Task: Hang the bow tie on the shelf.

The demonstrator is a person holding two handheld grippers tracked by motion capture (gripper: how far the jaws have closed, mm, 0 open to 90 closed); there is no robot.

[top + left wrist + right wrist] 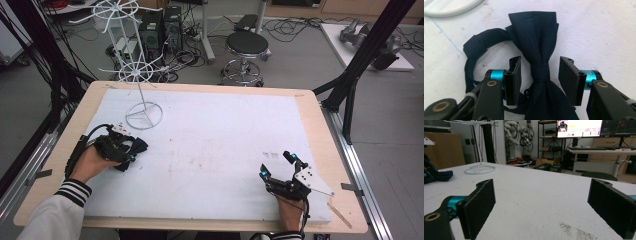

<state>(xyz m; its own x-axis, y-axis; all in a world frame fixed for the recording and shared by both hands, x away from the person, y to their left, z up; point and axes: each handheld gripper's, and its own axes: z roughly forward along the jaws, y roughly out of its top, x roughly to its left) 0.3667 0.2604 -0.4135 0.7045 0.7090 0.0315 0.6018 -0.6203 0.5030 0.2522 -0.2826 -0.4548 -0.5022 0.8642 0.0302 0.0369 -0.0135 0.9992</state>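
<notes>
Wooden table [320,130] with rounded corners carries a big white board [225,135] covering nearly all its top, wood rim bare around it. On the board: white wire stand [143,115], ring base at about 10 o'clock, just beside it at 9 o'clock a dark navy bow tie [537,50] lying flat, strap looped to one side. Board surface scuffed, small dark marks [270,155] at 4 o'clock, faint blue line [446,35] near the tie.
</notes>
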